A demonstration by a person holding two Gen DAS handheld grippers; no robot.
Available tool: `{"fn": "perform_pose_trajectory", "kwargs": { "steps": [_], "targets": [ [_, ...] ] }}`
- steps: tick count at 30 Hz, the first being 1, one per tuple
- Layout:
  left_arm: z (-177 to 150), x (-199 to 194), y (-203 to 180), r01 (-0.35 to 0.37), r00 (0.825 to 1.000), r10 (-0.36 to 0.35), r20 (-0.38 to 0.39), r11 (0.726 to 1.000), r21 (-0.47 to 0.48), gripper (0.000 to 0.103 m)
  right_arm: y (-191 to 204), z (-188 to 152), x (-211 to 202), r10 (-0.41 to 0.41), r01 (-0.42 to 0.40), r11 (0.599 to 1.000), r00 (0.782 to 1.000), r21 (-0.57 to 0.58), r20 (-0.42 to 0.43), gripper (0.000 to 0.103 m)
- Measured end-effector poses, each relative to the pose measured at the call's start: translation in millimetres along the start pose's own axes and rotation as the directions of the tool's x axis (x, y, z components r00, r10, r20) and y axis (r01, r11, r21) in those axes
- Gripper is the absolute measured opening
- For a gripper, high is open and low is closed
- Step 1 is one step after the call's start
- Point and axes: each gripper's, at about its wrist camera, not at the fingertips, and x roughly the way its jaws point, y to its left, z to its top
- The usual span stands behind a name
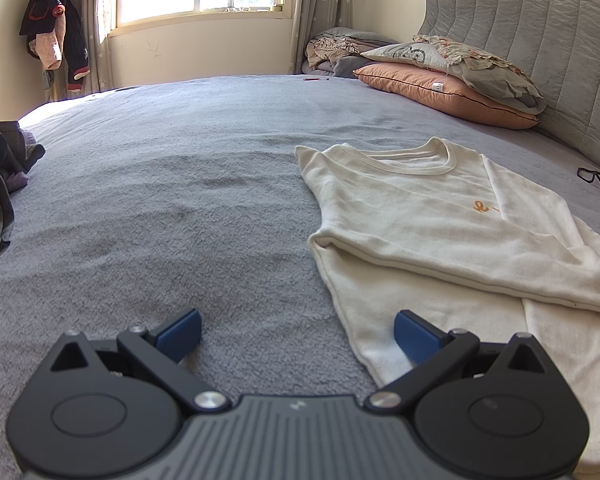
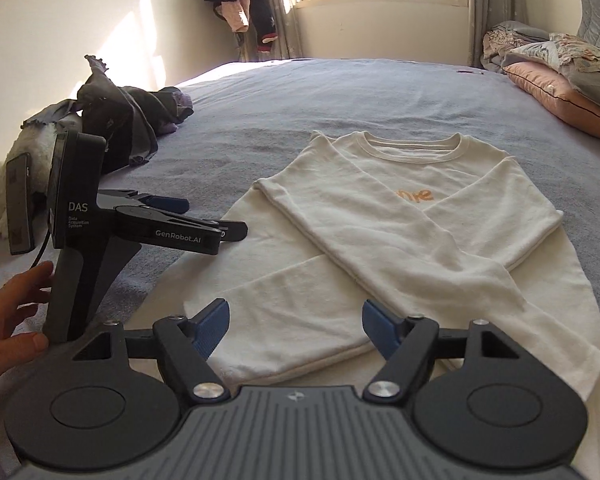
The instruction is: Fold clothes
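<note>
Progress on the cream long-sleeved knit sweater [image 1: 440,216] looks about halfway. In the left wrist view it lies flat on the grey fleece bed cover [image 1: 160,200], right of centre, round neckline at the far end and one sleeve already folded across the chest. The left gripper [image 1: 298,334] hangs over the sweater's near left edge with its blue-padded fingers [image 1: 414,336] spread wide; the right pad sits above the cloth, the left above bare cover, and nothing is held.

From the right wrist view, both sleeves of the sweater [image 2: 380,240] cross over the front in an X, partly hiding the orange lettering [image 2: 418,195]. The body still lies at full length, the hem towards the near edge. The right gripper [image 2: 296,326] sits over the near end of the lower sleeve, fingers well apart with nothing clamped. At the left, a hand [image 2: 8,312] steadies the other gripper's handle. A heap of dark crumpled clothes [image 2: 128,116] waits at the far left of the bed.

Sleeves seem done; what likely remains is folding the body lengthwise or hem to collar, then the pile.
</note>
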Motion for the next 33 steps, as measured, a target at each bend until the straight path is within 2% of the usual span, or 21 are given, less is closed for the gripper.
{"fn": "perform_pose_trajectory", "kwargs": {
  "steps": [4, 11, 14, 17, 20, 26, 33],
  "targets": [
    [0.1, -0.6, -0.4, -0.002, 1.0, 0.002, 0.0, 1.0, 0.003, 0.103, 15.8, -7.2, 5.3, 0.018, -0.02, 0.998, 0.999, -0.057, -0.033, 0.066],
    [1.1, -1.8, -2.1, -0.003, 1.0, 0.003, 0.0, 1.0, 0.004, 0.103, 44.4, -26.5, -3.9, 0.079, -0.087, 0.987, 0.995, -0.135, -0.066, 0.063],
    [2.3, -4.8, -1.1, -0.002, 1.0, 0.002, -0.003, 1.0, -0.014, 0.103, 56.6, -34.4, -10.5, 0.039, -0.05, 0.98, 0.998, -0.193, -0.058, 0.064],
    [1.7, -12.4, -1.8, 0.002, 1.0, -0.003, -0.013, 0.999, -0.034, 0.103, 54.1, -34.5, -20.9, 0.027, -0.038, 0.981, 0.998, -0.19, -0.062, 0.064],
    [1.3, -26.2, -4.9, 0.058, 0.998, -0.059, -0.019, 0.998, -0.038, 0.103, 42.3, -29.7, -36.1, 0.023, -0.031, 0.989, 0.998, -0.145, -0.051, 0.063],
    [-3.4, -68.7, -16.8, 0.176, 0.984, -0.177, -0.018, 0.983, -0.056, 0.103, 5.4, -27.2, -69.6, -0.119, 0.12, 0.988, 0.993, -0.096, 0.018, 0.064],
    [-25.2, -101.5, -55.6, 0.165, 0.986, -0.162, -0.05, 0.984, 0.064, 0.103, -57.5, -46.9, -92.4, -0.294, 0.294, 0.956, 0.956, 0.018, 0.0, 0.064]
  ]
}}
